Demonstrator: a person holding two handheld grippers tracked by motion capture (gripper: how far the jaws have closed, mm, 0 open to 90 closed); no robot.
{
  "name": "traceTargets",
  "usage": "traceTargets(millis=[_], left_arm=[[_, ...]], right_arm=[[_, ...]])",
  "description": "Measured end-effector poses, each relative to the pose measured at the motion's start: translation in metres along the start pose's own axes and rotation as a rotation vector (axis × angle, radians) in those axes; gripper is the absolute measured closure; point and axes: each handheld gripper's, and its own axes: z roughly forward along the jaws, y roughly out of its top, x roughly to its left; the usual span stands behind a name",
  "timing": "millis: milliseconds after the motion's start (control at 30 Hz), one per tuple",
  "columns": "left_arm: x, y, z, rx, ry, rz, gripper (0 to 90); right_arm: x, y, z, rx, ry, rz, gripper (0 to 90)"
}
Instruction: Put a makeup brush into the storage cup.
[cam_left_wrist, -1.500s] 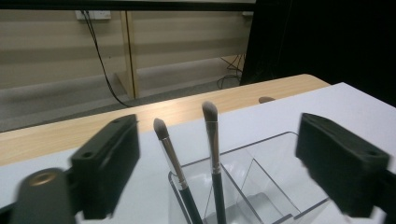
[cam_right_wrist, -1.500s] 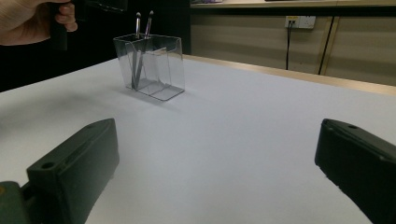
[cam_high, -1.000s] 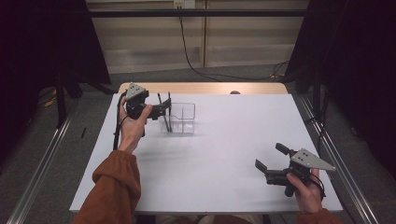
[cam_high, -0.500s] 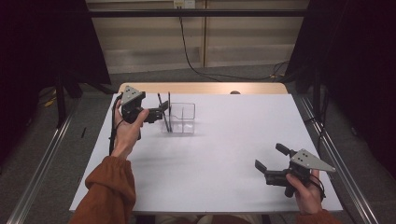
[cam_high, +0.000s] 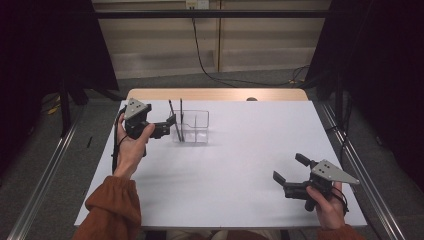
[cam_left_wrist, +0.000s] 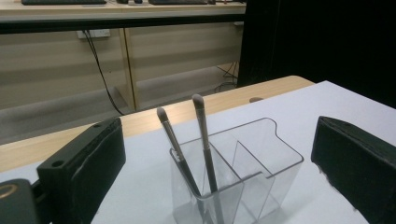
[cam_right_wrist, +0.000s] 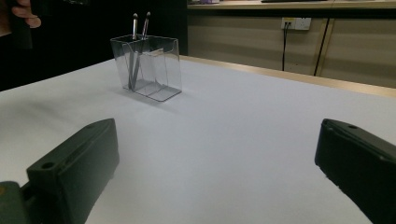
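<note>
**Two spread grippers, brush holder on white table**

White table (cam_high: 240, 165) takes up most of the high view, with a bare wooden strip along its far edge. Person's left forearm in a rust-orange sleeve (cam_high: 110, 207) comes in from the bottom left.

Clear plastic organizer (cam_high: 192, 127) stands upright on the far left part of the table, with divided compartments. Two makeup brushes (cam_left_wrist: 203, 140) stand in its left-end compartment, bristle tips up, both leaning slightly, close together but tips apart.

Left gripper (cam_high: 167, 125) held above the table just left of the organizer, pointing at it; jaws spread wide, holding nothing. In the left gripper view the organizer sits between the jaws, ahead of them.

Right gripper (cam_high: 292, 167) is near the right front corner, well apart from the organizer, low over the table; jaws spread wide, nothing between them. Right gripper view shows the organizer far off at upper left.
</note>
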Motion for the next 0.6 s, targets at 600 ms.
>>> traceTargets(millis=[600], left_arm=[[0.000, -0.011, -0.036, -0.030, -0.044, -0.033, 1.8]], right_arm=[[0.002, 0.001, -0.002, -0.004, -0.008, -0.002, 0.0]])
